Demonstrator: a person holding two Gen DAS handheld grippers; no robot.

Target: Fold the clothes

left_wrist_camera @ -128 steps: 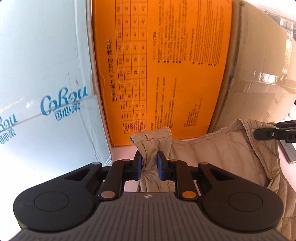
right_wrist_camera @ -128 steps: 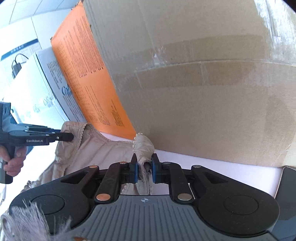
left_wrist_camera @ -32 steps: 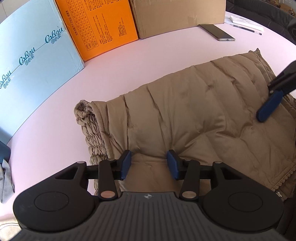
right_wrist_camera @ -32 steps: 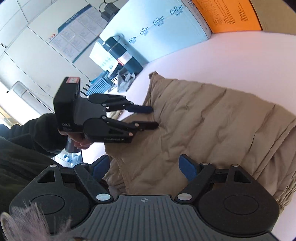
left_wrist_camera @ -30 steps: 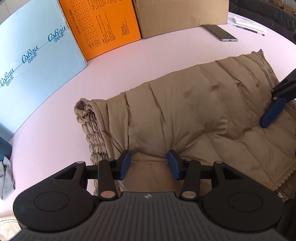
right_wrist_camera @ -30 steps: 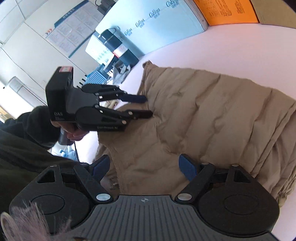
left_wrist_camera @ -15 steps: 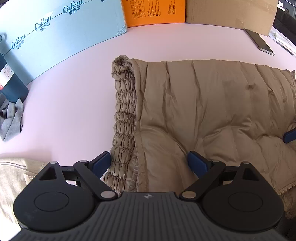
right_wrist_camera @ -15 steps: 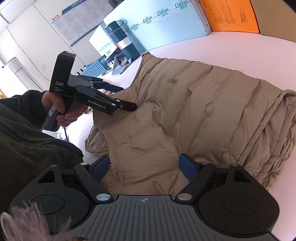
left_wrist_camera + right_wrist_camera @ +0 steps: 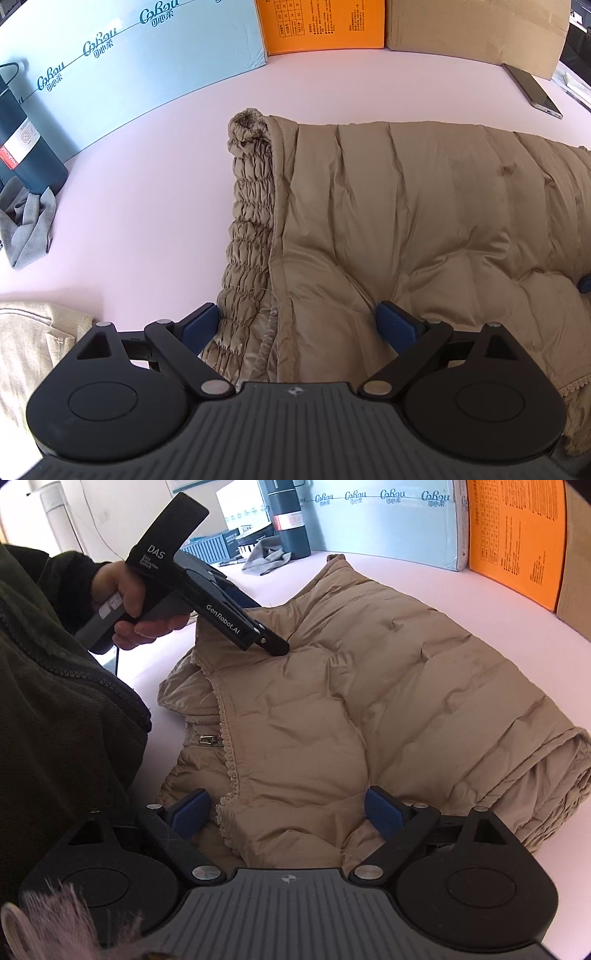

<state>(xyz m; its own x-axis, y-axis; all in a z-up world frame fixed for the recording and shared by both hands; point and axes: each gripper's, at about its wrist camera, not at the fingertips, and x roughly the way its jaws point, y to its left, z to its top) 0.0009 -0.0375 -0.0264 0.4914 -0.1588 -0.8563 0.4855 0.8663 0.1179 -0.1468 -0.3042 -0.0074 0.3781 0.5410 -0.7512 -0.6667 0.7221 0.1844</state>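
Observation:
A tan quilted jacket (image 9: pixel 406 206) lies folded on the pale pink table (image 9: pixel 147 184), its gathered hem at the left. My left gripper (image 9: pixel 299 325) is open, and its blue pads stand apart on either side of the jacket's near edge. From the right wrist view the left gripper (image 9: pixel 273 644) hovers over the jacket's (image 9: pixel 369 701) collar side, held by a hand (image 9: pixel 136 602). My right gripper (image 9: pixel 287 812) has its jaws opening. The lace-trimmed front edge lies between the pads and neither pad presses it.
Along the back stand a pale blue box (image 9: pixel 147 66), an orange box (image 9: pixel 325 26) and a cardboard box (image 9: pixel 480 33). A phone (image 9: pixel 532 90) lies far right. A dark flask (image 9: pixel 26 147) and grey cloth (image 9: pixel 26 221) sit left. Another tan garment (image 9: pixel 29 339) lies near left.
The left jaws widened from a narrow gap on the jacket's edge to fully apart. Both views rolled. The right jaws spread a little more. The jacket lies still.

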